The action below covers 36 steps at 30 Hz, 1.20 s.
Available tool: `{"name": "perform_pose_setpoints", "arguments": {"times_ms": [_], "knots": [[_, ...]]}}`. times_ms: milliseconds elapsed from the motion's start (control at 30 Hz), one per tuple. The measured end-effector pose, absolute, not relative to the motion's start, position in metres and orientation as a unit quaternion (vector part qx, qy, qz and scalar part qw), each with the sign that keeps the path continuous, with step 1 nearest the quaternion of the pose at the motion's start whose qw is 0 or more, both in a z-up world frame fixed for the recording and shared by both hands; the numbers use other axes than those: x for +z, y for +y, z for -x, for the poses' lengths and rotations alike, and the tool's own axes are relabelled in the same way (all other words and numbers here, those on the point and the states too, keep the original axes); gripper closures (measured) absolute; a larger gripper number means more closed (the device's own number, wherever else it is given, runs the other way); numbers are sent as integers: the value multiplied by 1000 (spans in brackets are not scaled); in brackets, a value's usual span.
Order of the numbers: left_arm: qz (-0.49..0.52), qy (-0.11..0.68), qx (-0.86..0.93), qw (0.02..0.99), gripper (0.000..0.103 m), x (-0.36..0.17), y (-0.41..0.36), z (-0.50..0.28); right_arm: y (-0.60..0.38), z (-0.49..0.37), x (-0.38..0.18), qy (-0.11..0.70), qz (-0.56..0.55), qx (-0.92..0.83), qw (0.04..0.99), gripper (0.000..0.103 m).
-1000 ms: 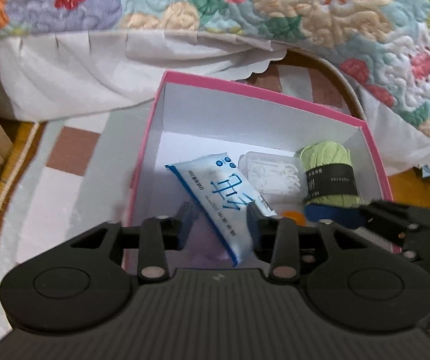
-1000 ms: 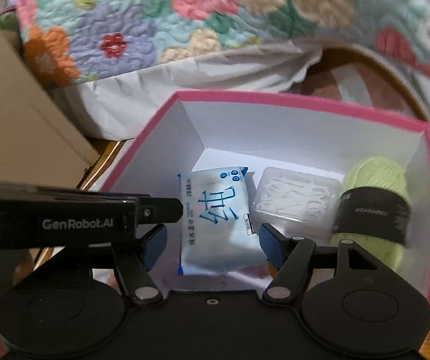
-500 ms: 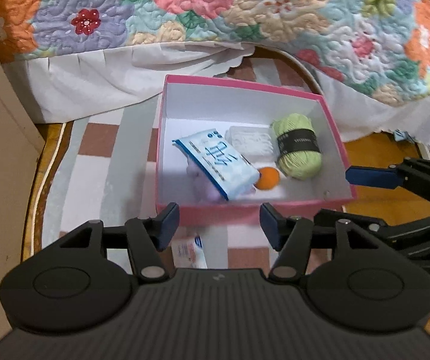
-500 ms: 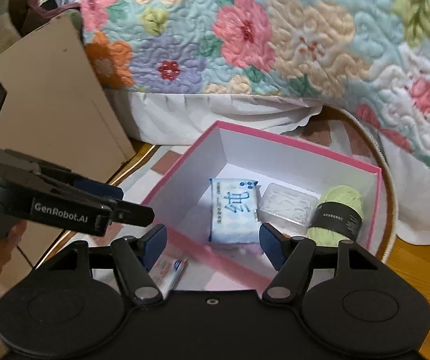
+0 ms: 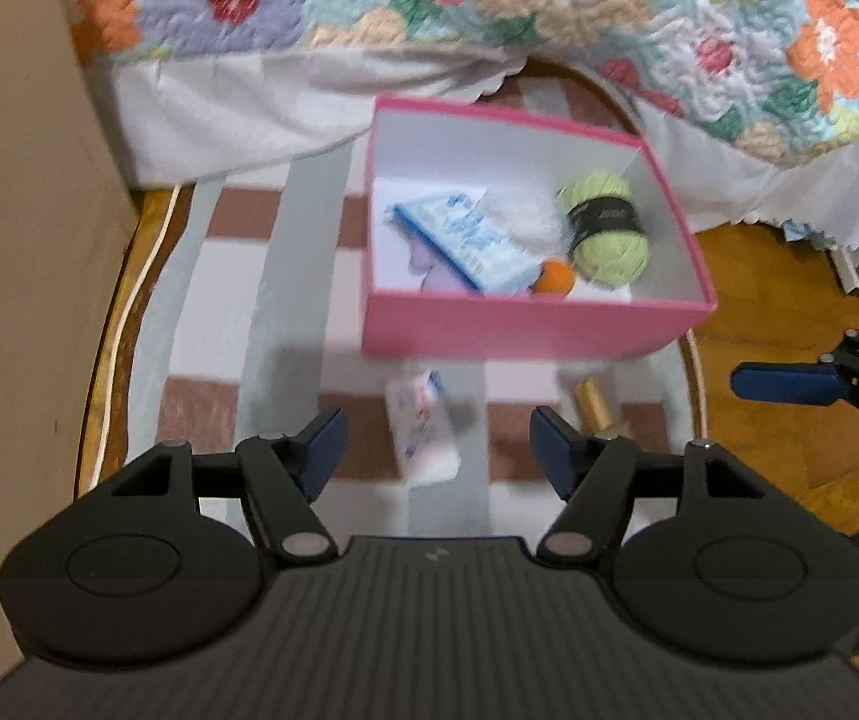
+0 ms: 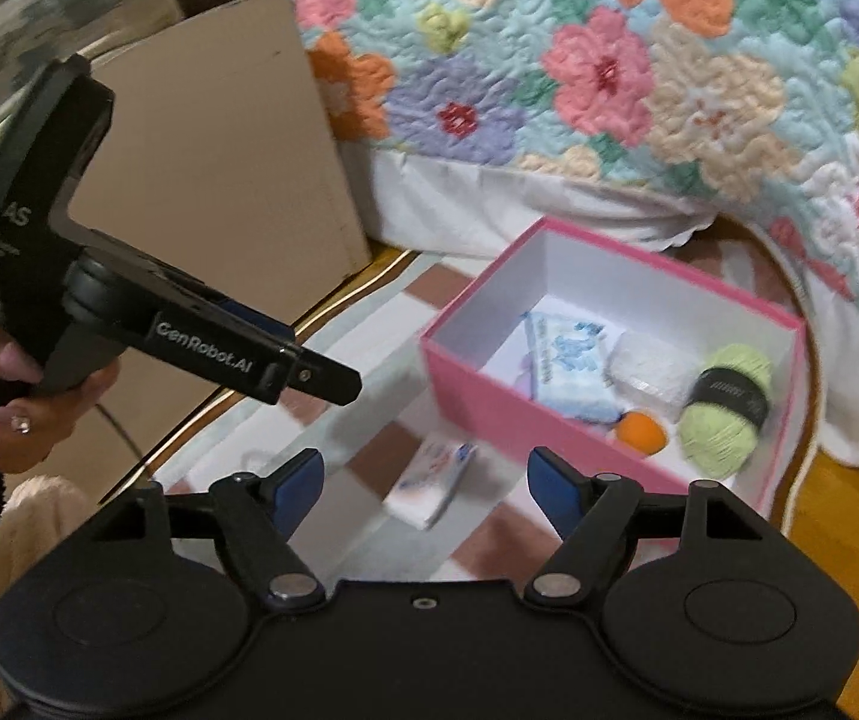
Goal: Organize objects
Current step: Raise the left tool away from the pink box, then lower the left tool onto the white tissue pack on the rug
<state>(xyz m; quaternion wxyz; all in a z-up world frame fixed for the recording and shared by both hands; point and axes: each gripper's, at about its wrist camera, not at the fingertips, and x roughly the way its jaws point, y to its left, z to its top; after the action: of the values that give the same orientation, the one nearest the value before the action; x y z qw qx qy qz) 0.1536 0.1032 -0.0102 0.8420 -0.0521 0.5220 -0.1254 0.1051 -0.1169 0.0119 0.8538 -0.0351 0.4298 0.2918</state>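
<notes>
- Left gripper (image 5: 435,450), right gripper (image 6: 423,480): jaws just widened, released, nothing between.
- Blue packet (image 5: 465,243), green yarn (image 5: 606,228) inside pink box (image 5: 525,333).
- White pack (image 5: 423,432) on rug (image 5: 219,324) beside box's near edge.

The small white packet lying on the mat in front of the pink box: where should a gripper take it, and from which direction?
Come from above and close across the short width of the small white flat packet, near its middle. It lies flat on the checked mat, clear of the pink cardboard box, long sides exposed. The open left gripper is already above it.

Box (image 5: 525,330) on rug (image 5: 231,324) beside bed (image 5: 489,12) | yarn (image 5: 609,234), packet (image 5: 465,240), ball (image 5: 555,277) inside | small pack (image 5: 423,432) before box
</notes>
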Motion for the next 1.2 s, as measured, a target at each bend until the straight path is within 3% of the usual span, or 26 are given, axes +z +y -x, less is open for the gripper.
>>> {"name": "perform_pose_setpoints", "arguments": {"times_ms": [300, 667, 867, 1133, 1200], "knots": [[61, 523, -105, 844, 36, -63, 123, -140, -106, -98, -32, 450, 13, 300, 841, 17], [134, 515, -97, 841, 37, -125, 135, -157, -72, -107, -94, 429, 40, 276, 859, 17], [122, 496, -96, 855, 37, -147, 126, -161, -55, -119, -132, 414, 58, 249, 874, 17], [105, 507, -118, 847, 40, -169, 108, -169, -43, -122, -174, 417, 65, 234, 876, 22], [105, 501, -126, 850, 43, -171, 105, -168, -41, -122, -178, 415, 73, 234, 876, 27]]}}
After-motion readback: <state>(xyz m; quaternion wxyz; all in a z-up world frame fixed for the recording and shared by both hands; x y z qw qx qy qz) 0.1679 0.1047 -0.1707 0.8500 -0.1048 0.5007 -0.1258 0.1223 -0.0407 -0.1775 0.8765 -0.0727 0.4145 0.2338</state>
